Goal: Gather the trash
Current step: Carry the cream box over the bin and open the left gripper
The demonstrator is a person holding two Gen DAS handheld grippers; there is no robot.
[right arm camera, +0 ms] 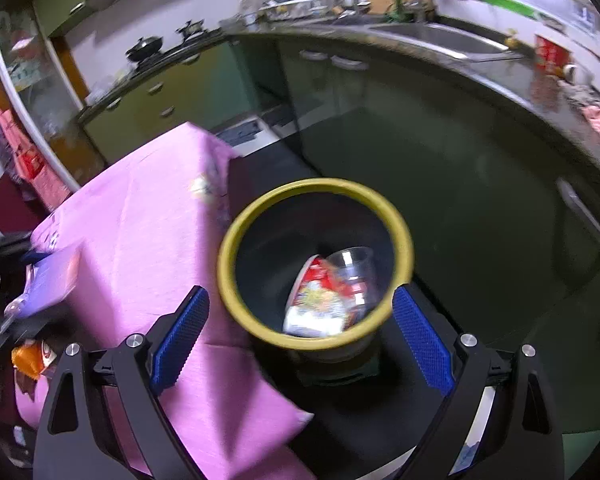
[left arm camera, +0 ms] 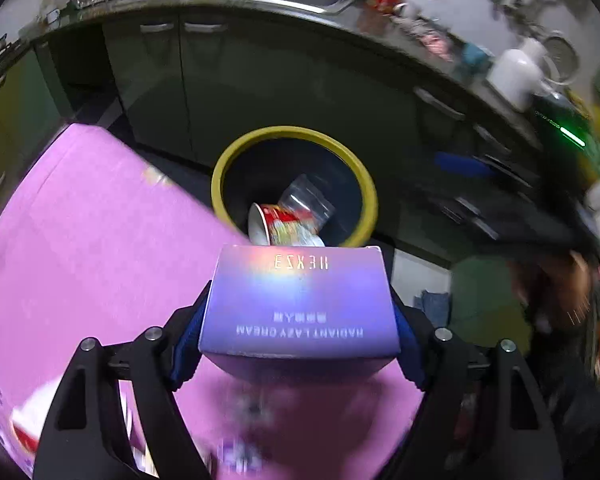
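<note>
Dark green cabinets (right arm camera: 440, 152), steel sink (right arm camera: 444, 36), pink-clothed table (right arm camera: 140, 240).

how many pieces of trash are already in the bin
2. A red and white printed paper cup lies on its side in the yellow-rimmed dark bin, and a clear plastic cup leans against it on the right. Smaller bits underneath may be hidden.

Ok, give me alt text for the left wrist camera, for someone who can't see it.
The left gripper clamps a purple cream box over the edge of a pink-covered table, facing a yellow-rimmed trash bin on the floor ahead. The bin already holds a red noodle cup and a clear plastic cup; dark kitchen cabinets stand behind.
</note>
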